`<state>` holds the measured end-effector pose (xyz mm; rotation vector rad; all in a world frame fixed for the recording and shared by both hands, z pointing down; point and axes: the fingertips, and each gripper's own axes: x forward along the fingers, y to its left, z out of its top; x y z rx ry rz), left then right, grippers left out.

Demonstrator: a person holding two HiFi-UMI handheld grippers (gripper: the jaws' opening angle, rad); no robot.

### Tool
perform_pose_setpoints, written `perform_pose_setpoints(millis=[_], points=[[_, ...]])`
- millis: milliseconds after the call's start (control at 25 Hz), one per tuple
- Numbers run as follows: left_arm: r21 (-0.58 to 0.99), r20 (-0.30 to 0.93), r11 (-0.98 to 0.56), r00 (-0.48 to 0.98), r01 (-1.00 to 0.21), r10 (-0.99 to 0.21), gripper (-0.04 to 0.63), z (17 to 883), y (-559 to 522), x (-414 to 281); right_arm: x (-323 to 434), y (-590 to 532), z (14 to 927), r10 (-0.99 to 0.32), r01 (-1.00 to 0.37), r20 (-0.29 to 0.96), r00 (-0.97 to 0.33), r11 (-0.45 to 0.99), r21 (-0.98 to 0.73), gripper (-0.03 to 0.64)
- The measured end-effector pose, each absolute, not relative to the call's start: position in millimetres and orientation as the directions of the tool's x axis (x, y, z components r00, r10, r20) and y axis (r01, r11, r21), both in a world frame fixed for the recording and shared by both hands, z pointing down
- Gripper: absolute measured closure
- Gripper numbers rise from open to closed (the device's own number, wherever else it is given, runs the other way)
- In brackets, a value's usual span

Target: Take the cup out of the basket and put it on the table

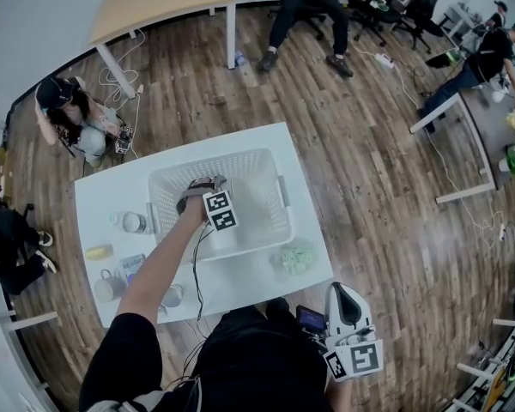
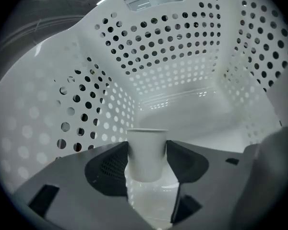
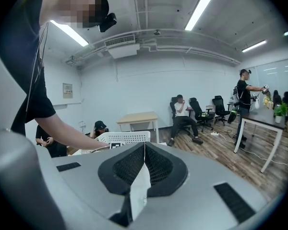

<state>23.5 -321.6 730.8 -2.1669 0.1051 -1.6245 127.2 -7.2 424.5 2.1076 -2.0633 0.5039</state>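
The left hand-held gripper [image 2: 147, 144] is reaching steeply down into the white perforated plastic basket [image 2: 173, 56], which is sitting on the white tabletop [image 1: 112, 196]. Its jaws are standing spread, and the small white paper cup [image 2: 146, 155] is standing upright between them on the basket floor, near the left wall. The dark pads are flanking the cup's sides closely, but they are not visibly squeezing it; no dent is showing in the wall of the cup.

The right hand-held gripper [image 3: 144, 150] is hanging off to the side, well away from the basket, with its jaws pressed together on nothing and pointing out across the room.

The cup is looking thin-walled, empty and very light, so it is likely going to crush or go oval under a hard squeeze and tip or skid at a careless nudge. The safest hold is probably across the upper half of the body, just under the rolled rim, where the paper is stiffest, with a gentle, even closing. The smooth wall may be slipping if the pinch is too light, so the lift should be going straight up, clear of the basket rim.
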Motion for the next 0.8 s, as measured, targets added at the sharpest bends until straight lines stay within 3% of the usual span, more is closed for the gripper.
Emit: perform_pose_setpoints(millis=[560, 800], points=[[-0.432, 0.870, -0.882, 0.345, 0.186, -0.353, 0.354, 724.4, -322.0, 31.9, 126.5, -8.0, 422.4, -0.943, -0.992, 0.334, 0.002, -0.045, -0.121, 0.592], [-0.478, 0.782, -0.876, 0.486, 0.065, -0.390, 0.354, 673.0, -314.8, 45.6, 125.4, -6.6, 422.5, -0.947, -0.991, 0.322, -0.013, -0.030, -0.129, 0.592]])
